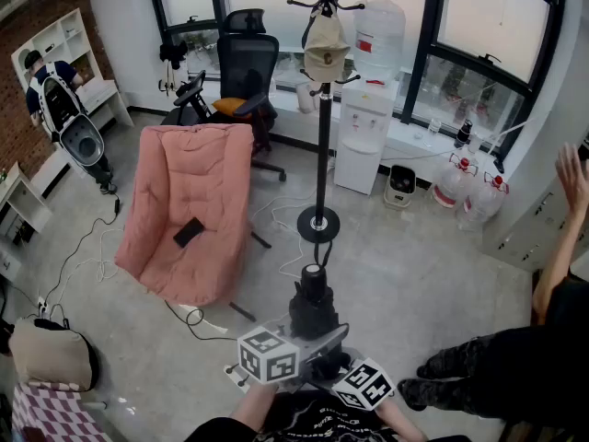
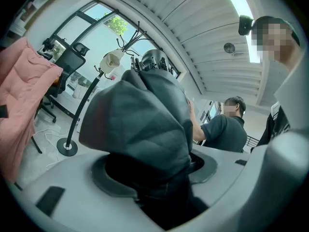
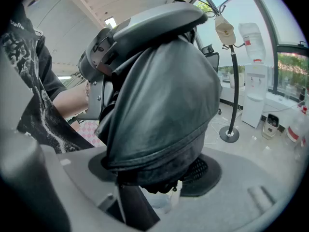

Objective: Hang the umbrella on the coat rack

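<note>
The left gripper (image 2: pixel 149 177) and the right gripper (image 3: pixel 155 175) are both clamping the folded dark umbrella (image 1: pixel 313 302), holding it above the floor, near the coat rack (image 1: pixel 321 127) but apart from it.

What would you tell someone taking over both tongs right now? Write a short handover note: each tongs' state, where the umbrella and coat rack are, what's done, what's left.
Left tongs: shut on the folded umbrella.
Right tongs: shut on the same umbrella.
Coat rack: stands ahead, apart from the umbrella; a cap hangs on it.
Done: umbrella gripped by both tongs.
To do: carry it over and hang it on the rack.
</note>
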{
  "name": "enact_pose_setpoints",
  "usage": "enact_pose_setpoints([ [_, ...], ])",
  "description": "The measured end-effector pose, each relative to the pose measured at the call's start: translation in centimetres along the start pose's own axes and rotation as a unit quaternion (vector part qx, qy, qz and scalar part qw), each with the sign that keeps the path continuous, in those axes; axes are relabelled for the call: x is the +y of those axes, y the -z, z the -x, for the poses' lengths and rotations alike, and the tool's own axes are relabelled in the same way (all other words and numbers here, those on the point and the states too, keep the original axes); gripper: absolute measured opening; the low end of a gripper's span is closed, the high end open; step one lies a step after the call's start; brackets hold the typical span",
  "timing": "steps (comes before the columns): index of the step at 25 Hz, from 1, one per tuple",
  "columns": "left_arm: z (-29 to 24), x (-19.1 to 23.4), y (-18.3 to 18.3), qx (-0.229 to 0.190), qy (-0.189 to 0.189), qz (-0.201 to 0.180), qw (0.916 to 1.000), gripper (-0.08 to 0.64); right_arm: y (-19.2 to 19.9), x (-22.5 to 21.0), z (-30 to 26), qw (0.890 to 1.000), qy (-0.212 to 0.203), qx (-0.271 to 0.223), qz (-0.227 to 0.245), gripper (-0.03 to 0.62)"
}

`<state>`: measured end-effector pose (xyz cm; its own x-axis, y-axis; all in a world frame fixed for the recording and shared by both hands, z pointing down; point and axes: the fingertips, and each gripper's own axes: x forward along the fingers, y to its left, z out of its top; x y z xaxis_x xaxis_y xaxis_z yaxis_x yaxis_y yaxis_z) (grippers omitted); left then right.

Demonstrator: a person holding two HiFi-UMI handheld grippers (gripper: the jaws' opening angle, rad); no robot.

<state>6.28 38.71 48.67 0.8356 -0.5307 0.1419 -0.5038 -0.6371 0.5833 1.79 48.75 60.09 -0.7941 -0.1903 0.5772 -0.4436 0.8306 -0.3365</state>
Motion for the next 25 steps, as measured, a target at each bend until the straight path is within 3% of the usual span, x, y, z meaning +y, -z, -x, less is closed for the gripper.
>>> enact_pose_setpoints([
  [25,3.1,0.9,-0.6,0.011,0.023,-0.016,0.9995,0.278,-1.5,1.7,-2.7,1.000,0.024,-0.016,-0.007,0.324],
])
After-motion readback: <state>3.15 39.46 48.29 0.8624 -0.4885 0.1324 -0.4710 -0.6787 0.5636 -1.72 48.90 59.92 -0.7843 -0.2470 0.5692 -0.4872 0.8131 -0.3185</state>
